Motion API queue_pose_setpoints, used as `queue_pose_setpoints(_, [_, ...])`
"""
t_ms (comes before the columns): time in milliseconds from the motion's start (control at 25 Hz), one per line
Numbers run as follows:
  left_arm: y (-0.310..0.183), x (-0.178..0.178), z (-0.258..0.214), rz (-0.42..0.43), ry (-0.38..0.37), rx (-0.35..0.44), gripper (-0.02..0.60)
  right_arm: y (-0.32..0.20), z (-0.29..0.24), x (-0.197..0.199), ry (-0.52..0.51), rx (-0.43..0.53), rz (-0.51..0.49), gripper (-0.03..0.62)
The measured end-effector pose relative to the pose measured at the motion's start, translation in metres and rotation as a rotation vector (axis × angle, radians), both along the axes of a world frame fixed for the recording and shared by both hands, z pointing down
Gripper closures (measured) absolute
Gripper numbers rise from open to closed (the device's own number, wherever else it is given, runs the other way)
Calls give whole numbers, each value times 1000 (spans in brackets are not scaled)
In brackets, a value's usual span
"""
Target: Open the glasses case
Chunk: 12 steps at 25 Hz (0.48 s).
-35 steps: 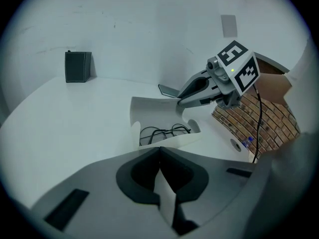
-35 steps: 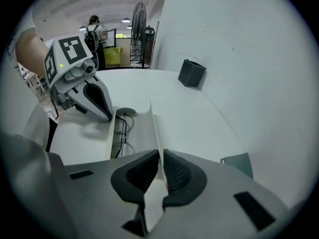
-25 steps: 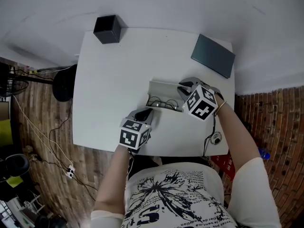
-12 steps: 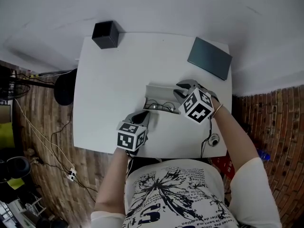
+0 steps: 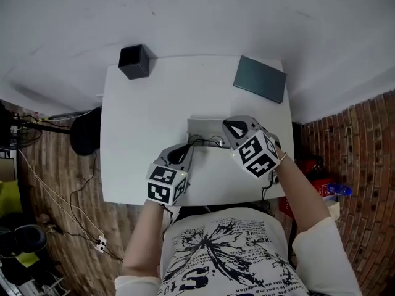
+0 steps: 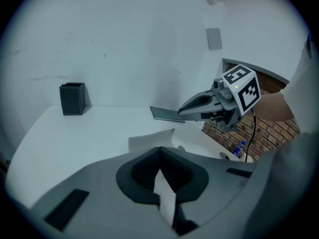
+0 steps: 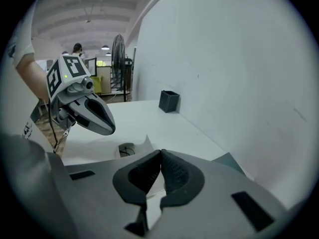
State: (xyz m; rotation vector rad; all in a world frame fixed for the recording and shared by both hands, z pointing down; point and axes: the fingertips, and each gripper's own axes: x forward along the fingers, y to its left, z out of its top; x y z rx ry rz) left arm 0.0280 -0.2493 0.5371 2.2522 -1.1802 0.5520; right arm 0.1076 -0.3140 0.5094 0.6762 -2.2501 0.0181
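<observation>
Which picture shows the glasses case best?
The head view: it looks down into the open case, with the glasses inside. The left gripper view shows only its white lid. The right gripper view shows just a corner and one lens.

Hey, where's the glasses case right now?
In the head view the glasses case lies open on the white table, near its front edge and slightly right of centre, with the dark flat box beyond it toward the far right corner.
</observation>
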Motion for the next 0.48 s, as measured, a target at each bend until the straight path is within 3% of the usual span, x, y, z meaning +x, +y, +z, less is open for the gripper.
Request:
queue_pose_setpoints(160, [6, -6, -41, 48, 30, 78, 568, 20, -36, 5, -110, 19, 130, 579])
queue_pose_setpoints(320, [20, -17, -84, 72, 43, 169, 568, 44, -75, 12, -215, 100, 239, 579])
queue_pose_setpoints(480, [31, -31, -127, 105, -1, 288, 568, 68, -106, 14, -312, 177, 307, 579])
